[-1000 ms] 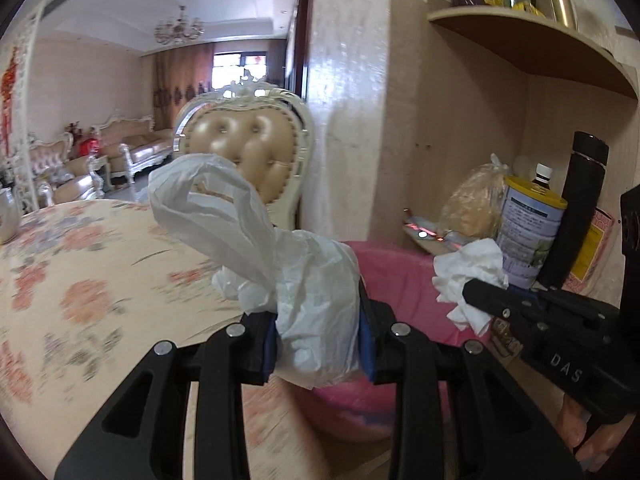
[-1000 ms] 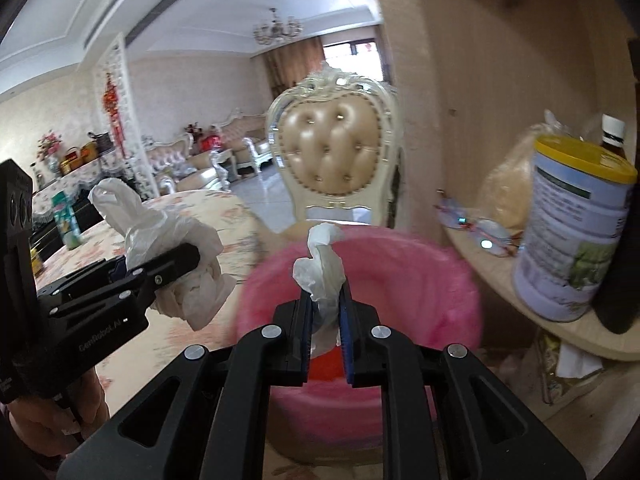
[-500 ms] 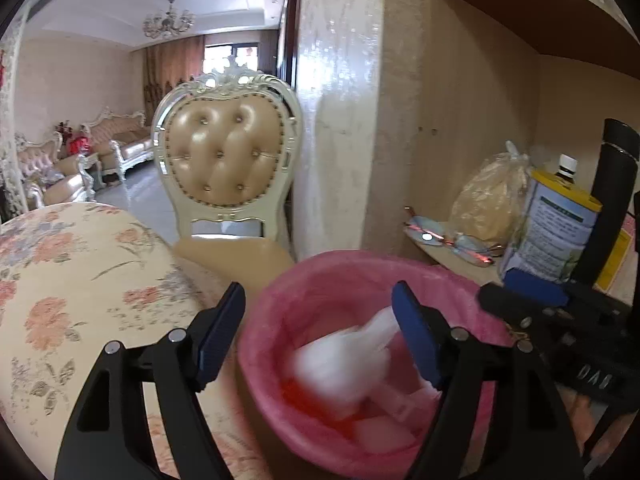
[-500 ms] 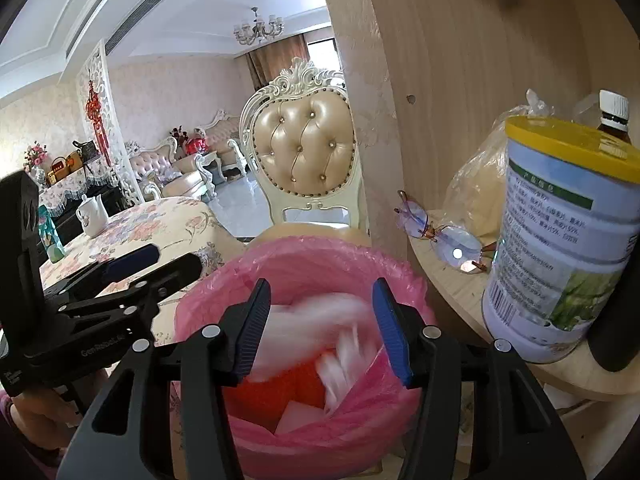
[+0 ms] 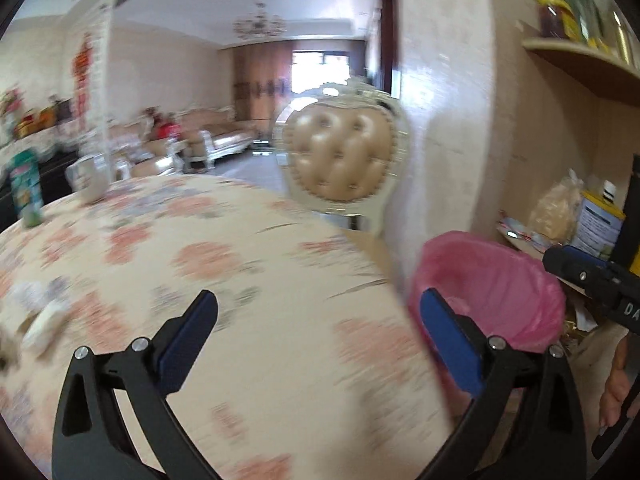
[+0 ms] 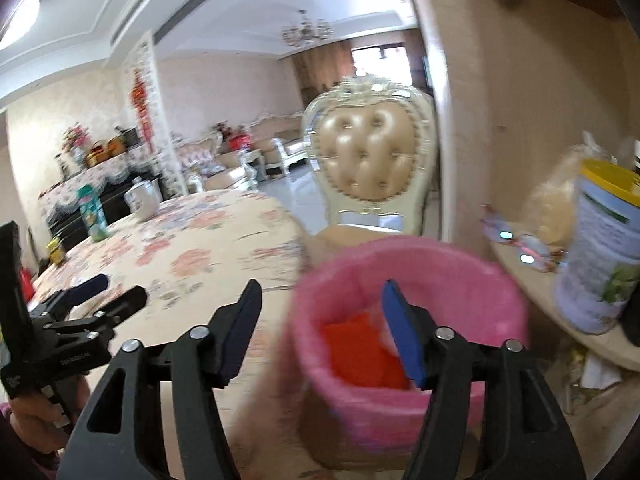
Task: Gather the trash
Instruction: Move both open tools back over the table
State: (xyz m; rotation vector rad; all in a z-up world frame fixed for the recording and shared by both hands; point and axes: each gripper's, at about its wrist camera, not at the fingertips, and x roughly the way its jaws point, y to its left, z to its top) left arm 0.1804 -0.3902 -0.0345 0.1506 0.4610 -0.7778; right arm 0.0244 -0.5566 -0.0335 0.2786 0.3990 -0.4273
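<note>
A bin lined with a pink bag (image 5: 496,284) (image 6: 408,280) stands beside the floral table (image 5: 200,264) (image 6: 192,248). Red and pale trash (image 6: 360,348) lies inside it. My left gripper (image 5: 318,308) hovers over the table's right edge, its jaws opening wide with nothing between them. My right gripper (image 6: 320,300) is at the bin's near-left rim, jaws opening and empty. Blurred white crumpled trash (image 5: 40,320) lies on the table at far left in the left wrist view. The left gripper (image 6: 108,290) also appears in the right wrist view, low on the left.
A tufted beige chair (image 5: 340,160) (image 6: 372,160) stands behind the bin. A wooden shelf at the right holds a yellow-lidded can (image 6: 604,248), glasses (image 6: 520,248) and a bag (image 5: 556,208). A teapot (image 6: 144,196) and a green bottle (image 6: 92,212) stand on the table's far side.
Both grippers let go of their white tissue and plastic, which dropped into the pink bin. Both have since swung left, away from over the bin, the left one out over the table.
</note>
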